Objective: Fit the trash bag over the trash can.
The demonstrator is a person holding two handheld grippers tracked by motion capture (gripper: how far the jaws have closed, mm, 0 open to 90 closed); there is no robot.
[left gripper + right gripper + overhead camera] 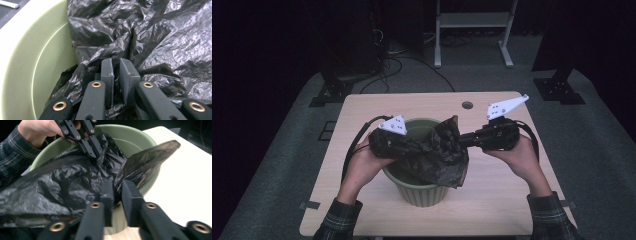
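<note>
The black bag (439, 152) is pinched by left gripper (116, 68) and right gripper (117, 192) over the green bin (424, 192), which is stood on the wooden table (497, 200).

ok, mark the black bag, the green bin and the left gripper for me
black bag (439, 157), high view, crumpled middle of the plastic.
green bin (424, 192), high view, outer front wall.
left gripper (117, 66), left gripper view, between the tips pinching the bag.

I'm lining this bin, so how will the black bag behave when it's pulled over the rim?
The bag is probably floppy: it crumples and drapes over the bin. It looks thin and light, so it may slip or tear where the left gripper and right gripper pinch it.
</note>
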